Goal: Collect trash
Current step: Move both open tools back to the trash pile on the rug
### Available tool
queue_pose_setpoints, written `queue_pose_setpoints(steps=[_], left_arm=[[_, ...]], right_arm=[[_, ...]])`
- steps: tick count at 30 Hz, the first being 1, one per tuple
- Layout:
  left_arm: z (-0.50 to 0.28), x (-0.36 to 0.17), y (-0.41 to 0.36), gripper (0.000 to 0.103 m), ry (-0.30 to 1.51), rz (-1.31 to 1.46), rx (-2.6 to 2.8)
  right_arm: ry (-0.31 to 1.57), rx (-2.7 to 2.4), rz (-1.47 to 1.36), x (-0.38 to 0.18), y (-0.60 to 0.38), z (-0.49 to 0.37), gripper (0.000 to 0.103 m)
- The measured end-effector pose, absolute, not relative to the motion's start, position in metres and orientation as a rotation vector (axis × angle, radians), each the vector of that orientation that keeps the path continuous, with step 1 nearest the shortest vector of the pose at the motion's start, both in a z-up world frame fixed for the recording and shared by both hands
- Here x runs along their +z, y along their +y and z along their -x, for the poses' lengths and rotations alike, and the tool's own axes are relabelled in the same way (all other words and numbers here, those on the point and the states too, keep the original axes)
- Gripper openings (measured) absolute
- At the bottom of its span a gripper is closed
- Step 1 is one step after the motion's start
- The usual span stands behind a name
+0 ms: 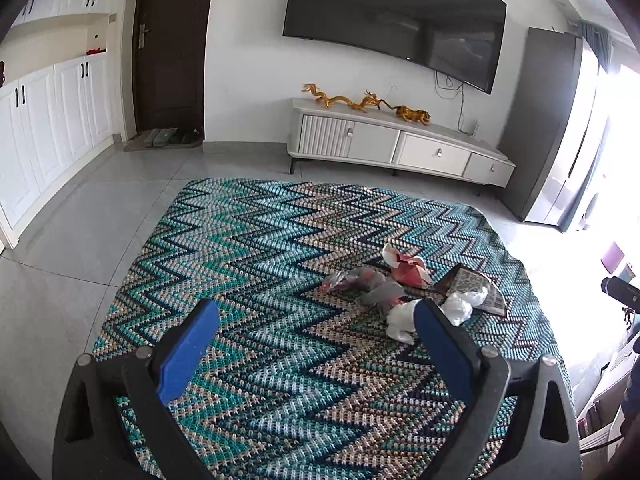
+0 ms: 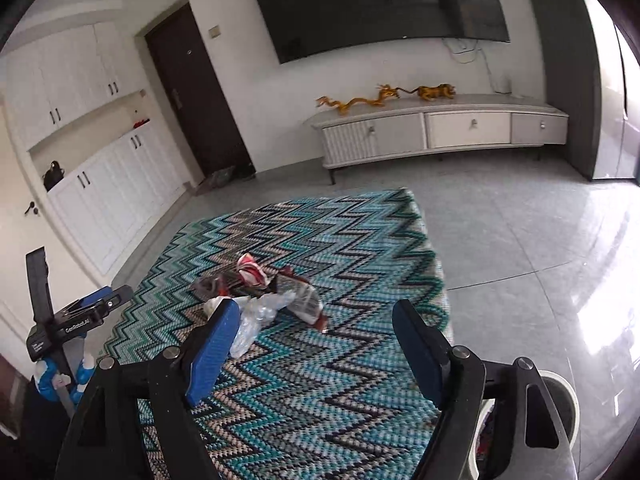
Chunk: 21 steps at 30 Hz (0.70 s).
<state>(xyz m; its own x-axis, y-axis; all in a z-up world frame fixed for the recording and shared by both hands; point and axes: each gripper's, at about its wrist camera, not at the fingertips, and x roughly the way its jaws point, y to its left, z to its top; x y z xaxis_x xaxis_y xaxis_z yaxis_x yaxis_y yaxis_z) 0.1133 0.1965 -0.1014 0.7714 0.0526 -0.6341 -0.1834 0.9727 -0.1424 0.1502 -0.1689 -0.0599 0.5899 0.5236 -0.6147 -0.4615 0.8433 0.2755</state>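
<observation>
Both our claws, left claw (image 1: pixel 316 320) and right claw (image 2: pixel 316 320), stand apart and empty above the zigzag rug (image 1: pixel 256 264). Most work remains, we judge: the trash pile (image 1: pixel 404 288) lies uncollected on the rug, while a white bin (image 2: pixel 560 396) waits beside our right claw.

crumpled wrappers (image 1: pixel 408 268) and white plastic (image 1: pixel 404 316) heaped together on the zigzag rug (image 1: pixel 260 260), beside a dark printed packet (image 1: pixel 476 284)

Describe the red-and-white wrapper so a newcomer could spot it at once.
Start at the zigzag rug in front of the TV stand. A small heap of trash lies on it; the red-and-white wrapper is the piece nearest the stand, the only crumpled red-and-white one beside clear plastic and a dark printed packet.
</observation>
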Motion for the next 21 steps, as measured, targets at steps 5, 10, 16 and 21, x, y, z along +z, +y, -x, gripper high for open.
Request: queue_pose_setpoints(steps=[5, 10, 16, 21], left_arm=[[-0.123, -0.111, 0.195, 0.099, 0.694, 0.193, 0.125], [-0.139, -0.125, 0.184, 0.099, 0.738, 0.175, 0.088], [-0.159, -0.142, 0.145, 0.099, 0.794, 0.031, -0.142], [-0.183, -0.152, 0.133, 0.099, 0.837, -0.095, -0.248]], right_arm=[[0.768, 0.619, -0.083, -0.074, -0.151, -0.157, 0.080], [0.787, 0.646, -0.065, -0.087, -0.143, -0.165, 0.082], [0.817, 0.683, -0.034, -0.105, -0.130, -0.181, 0.083], [0.830, 0.734, -0.008, -0.117, -0.118, -0.191, 0.084]])
